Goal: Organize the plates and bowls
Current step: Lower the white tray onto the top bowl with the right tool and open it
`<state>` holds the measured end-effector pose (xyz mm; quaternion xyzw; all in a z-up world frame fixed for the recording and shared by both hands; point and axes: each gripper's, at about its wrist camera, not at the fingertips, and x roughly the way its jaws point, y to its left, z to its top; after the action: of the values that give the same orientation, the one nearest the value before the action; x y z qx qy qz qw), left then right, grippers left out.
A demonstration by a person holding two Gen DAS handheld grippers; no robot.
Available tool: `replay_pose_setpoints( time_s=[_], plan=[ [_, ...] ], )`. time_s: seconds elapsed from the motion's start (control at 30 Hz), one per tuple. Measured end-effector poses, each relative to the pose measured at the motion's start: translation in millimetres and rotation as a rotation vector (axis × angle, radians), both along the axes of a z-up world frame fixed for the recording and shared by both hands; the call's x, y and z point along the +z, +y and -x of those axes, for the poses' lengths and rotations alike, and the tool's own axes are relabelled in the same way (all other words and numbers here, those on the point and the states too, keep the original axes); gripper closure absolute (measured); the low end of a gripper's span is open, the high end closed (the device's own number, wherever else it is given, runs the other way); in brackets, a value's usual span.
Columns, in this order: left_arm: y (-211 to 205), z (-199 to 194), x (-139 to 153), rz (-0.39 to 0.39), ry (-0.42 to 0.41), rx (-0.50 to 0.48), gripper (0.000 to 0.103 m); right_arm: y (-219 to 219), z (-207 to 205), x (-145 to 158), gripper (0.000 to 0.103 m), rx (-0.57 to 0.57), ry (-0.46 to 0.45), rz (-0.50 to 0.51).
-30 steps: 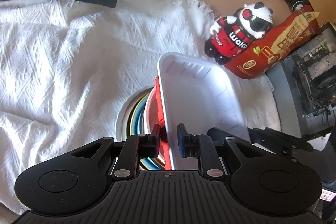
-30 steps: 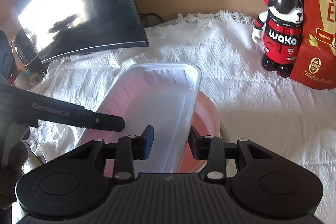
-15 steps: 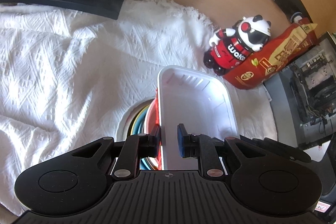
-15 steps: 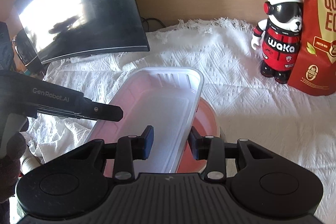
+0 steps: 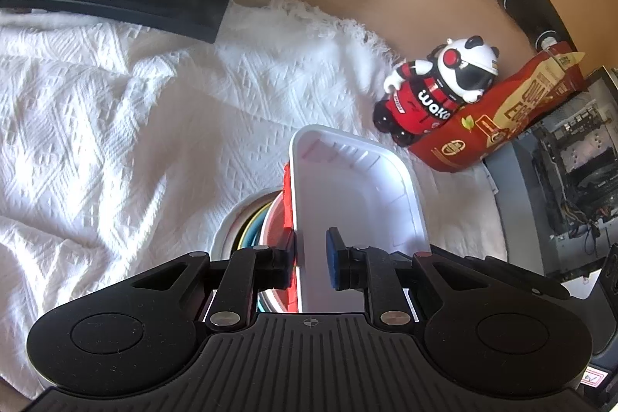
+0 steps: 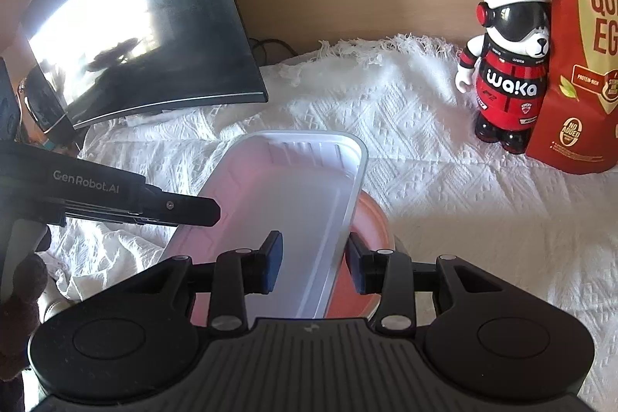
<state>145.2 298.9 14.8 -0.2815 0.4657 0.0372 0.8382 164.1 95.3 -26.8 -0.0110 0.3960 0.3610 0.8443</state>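
Above the stacked bowls (image 5: 266,219), a white rectangular tray (image 5: 347,195) sits tilted.

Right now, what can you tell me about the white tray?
The white tray is a long, shallow rectangle with rounded corners and small ribs at its far end; it looks like thin plastic or foam. It is empty and sits over a stack of dishes on the white cloth. The left gripper straddles one long rim, the right gripper the opposite one.
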Motion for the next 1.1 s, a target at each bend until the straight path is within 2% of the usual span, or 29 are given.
replay_pose_setpoints(
  time_s=[0.23,0.7,1.1],
  plan=[
    [-11,-8,-3,0.000,-0.002,-0.037,0.084,-9,-8,-5,0.066,-0.042,0.018,0.002],
    [-9,-9,-7,-0.012,0.009,-0.029,0.085,-4,-3,-10,0.066,-0.024,0.020,0.010],
    [-5,-3,-1,0.011,-0.002,-0.018,0.085,-7,2,-4,0.066,-0.028,-0.003,0.001]
  ],
)
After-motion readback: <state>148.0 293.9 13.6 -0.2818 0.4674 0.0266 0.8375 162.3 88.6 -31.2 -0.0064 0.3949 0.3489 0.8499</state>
